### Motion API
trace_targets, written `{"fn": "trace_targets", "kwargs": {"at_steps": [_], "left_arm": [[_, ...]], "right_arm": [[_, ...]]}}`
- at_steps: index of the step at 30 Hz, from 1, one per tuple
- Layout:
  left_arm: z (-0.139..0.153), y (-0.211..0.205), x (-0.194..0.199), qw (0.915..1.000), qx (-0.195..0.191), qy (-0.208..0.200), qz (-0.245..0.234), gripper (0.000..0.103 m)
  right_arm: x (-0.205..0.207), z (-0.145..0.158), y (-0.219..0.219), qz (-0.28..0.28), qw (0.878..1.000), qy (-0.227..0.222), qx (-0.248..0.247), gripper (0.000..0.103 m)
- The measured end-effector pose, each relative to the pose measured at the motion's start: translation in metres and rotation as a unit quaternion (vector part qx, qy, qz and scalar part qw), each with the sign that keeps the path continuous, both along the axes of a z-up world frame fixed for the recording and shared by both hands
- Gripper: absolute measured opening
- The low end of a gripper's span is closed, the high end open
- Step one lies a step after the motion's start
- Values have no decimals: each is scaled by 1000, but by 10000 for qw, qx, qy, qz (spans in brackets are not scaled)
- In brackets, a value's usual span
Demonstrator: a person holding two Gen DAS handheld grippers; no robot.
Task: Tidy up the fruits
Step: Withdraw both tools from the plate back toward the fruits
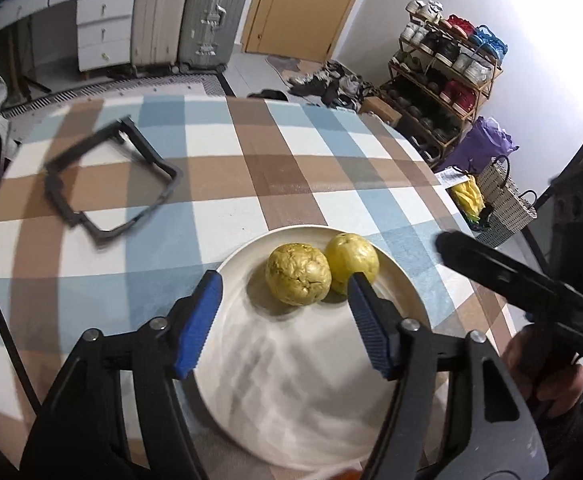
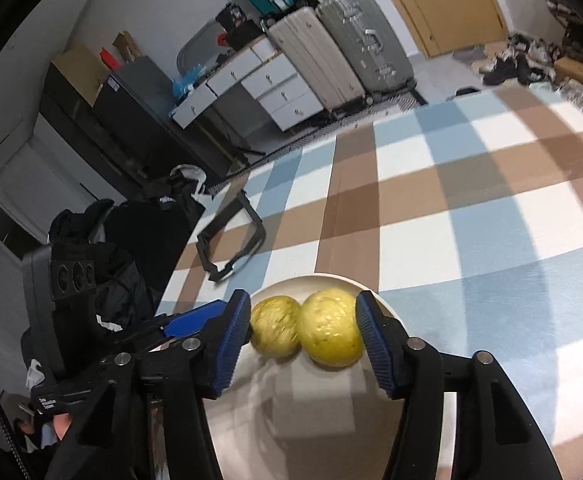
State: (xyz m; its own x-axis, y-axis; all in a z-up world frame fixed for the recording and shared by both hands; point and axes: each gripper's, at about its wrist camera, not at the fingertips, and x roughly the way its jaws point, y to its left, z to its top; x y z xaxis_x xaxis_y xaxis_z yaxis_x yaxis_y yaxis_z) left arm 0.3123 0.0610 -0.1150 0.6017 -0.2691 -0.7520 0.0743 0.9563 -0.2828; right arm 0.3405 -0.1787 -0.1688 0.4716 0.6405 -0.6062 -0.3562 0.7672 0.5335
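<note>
Two yellow-green round fruits (image 1: 298,274) (image 1: 352,261) sit touching on the round white plate (image 1: 299,412), left gripper (image 1: 283,312) and right gripper (image 2: 302,332) both wide open, empty; no loose fruit visible, likely near done.

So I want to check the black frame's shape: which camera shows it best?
The left wrist view: the black frame lies whole and unobstructed on the checked tablecloth, its four-sided outline readable though slightly blurred. The right wrist view shows the frame smaller, foreshortened, near the table's edge.
</note>
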Motion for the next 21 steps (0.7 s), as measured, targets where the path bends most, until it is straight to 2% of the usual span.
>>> {"fn": "trace_targets", "kwargs": {"at_steps": [4, 11, 15, 21], "left_arm": [[25, -3, -34, 9979, 479, -392, 210, 76], [63, -17, -96, 9906, 937, -873, 483, 85], [82, -26, -140, 9847, 1129, -1184, 597, 102], [98, -36, -202, 9827, 1079, -1386, 583, 102]], "right_arm": [[-33, 23, -16, -221, 9988, -414, -170, 95], [-100, 54, -41, -465, 9932, -1004, -357, 102], [-142, 70, -48, -509, 9869, -1440, -518, 103], [-198, 83, -51, -510, 9747, -2062, -690, 103]]}}
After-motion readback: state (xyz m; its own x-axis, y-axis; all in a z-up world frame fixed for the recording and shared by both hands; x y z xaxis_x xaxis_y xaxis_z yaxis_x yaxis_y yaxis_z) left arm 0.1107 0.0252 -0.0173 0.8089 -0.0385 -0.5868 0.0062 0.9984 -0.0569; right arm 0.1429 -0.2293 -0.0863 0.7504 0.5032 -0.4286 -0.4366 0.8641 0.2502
